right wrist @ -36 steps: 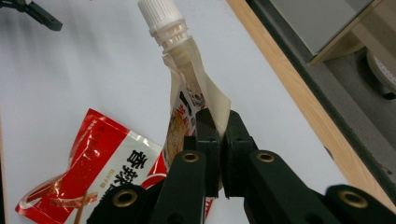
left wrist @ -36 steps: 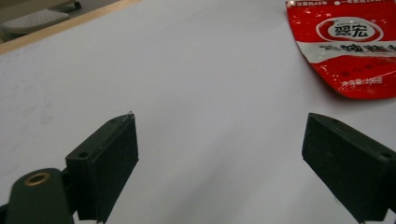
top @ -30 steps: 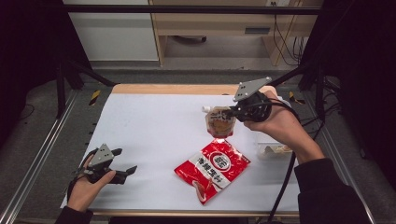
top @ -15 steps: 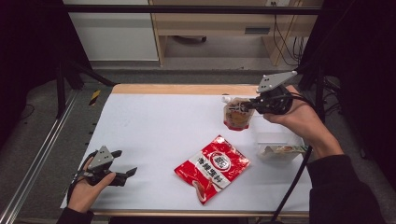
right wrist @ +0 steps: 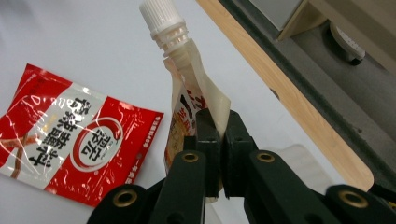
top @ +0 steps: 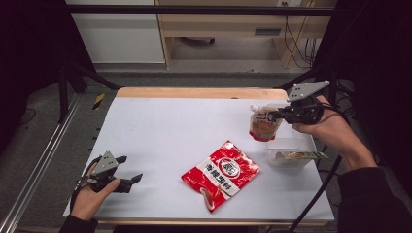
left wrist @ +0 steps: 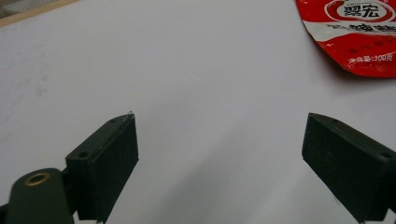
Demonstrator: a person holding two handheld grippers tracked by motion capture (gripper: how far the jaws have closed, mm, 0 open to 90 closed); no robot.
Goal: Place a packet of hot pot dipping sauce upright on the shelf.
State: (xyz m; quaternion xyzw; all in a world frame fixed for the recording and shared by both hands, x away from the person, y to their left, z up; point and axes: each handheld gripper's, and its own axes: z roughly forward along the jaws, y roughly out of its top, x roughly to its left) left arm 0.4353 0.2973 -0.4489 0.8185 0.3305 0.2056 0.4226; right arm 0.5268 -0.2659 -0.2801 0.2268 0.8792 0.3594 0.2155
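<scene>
Since the earlier frames, the spouted pouch had travelled rightward and nearer the person, from the table's far middle toward the clear container at the right edge. Going left to right: the left gripper rested at the near left corner of the table, jaws wide and holding nothing, well apart from the work. The red seasoning packet lay flat near the middle. The right gripper held the pouch off the table, jaws clamped on its upper edge, its long axis hanging nearly vertical with the white cap uppermost. The container sat just below and slightly right of the pouch, so I judged a short lowering move remained.
</scene>
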